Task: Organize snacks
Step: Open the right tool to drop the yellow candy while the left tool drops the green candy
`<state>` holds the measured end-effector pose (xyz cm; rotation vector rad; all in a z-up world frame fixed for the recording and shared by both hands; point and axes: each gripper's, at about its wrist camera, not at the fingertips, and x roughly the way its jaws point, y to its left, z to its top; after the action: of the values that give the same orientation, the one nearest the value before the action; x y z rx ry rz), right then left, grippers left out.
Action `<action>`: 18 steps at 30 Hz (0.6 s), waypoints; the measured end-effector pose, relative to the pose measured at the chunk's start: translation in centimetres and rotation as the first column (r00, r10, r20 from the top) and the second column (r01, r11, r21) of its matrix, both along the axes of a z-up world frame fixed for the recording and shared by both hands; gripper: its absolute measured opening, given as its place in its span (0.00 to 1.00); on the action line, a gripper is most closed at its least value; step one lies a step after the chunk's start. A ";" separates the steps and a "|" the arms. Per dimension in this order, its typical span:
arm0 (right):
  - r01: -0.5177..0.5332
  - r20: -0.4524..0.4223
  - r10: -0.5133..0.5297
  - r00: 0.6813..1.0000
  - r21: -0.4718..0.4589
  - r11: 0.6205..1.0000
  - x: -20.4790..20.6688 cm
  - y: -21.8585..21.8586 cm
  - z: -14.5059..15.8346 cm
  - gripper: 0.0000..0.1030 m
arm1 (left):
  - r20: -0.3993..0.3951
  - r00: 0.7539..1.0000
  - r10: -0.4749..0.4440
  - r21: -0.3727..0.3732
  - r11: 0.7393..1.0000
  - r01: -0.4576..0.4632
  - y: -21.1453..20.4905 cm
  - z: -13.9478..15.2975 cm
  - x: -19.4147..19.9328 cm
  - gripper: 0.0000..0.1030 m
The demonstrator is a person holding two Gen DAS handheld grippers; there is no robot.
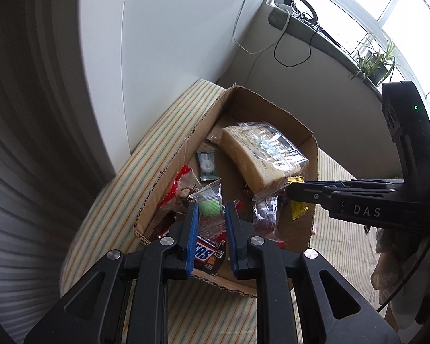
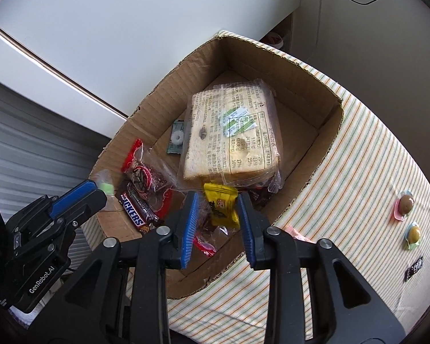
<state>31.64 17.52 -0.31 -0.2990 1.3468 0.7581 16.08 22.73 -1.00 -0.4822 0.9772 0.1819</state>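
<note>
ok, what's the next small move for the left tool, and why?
Probably open the left tool and let go. It pinches the green candy by its clear wrapper directly above the open box, so the candy should drop inside.

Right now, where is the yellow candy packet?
In the right wrist view the yellow packet sits between the right gripper jaws, over the near end of the cardboard box, just in front of the bagged bread.

left black plastic two-finger gripper [image 1: 211,223] | blue ribbed pads [image 1: 192,229], silver screws | right black plastic two-finger gripper [image 2: 217,215] | white "DAS", "GenRobot.AI" lettering
</note>
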 end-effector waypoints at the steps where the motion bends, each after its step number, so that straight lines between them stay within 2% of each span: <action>1: 0.003 0.007 -0.003 1.000 -0.008 1.000 0.0 -0.1 0.1 0.47 | 0.001 1.000 0.002 0.004 1.000 -0.002 0.1 0.0 -0.1 0.18; 3: 0.005 0.024 -0.005 1.000 -0.011 1.000 -0.1 -0.1 0.3 0.52 | 0.004 1.000 0.006 0.009 1.000 -0.006 0.2 0.2 -0.3 0.22; 5: 0.009 0.027 -0.008 1.000 -0.013 1.000 -0.3 -0.2 0.5 0.52 | 0.009 1.000 0.010 0.002 1.000 -0.010 0.4 0.2 -0.5 0.24; 12: 0.003 0.051 -0.001 0.999 -0.026 1.000 -1.8 -0.5 1.3 0.52 | 0.041 0.999 0.029 -0.022 0.999 -0.028 0.8 0.6 -1.3 0.24; 18: 0.032 0.087 -0.029 0.996 -0.029 0.999 -2.3 -1.3 1.4 0.52 | 0.064 0.998 0.012 -0.012 1.000 -0.011 0.4 1.2 -1.7 0.24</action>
<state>29.30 16.27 1.09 -0.3317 1.2790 0.6921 14.41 23.17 0.22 -0.5016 0.9134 0.1700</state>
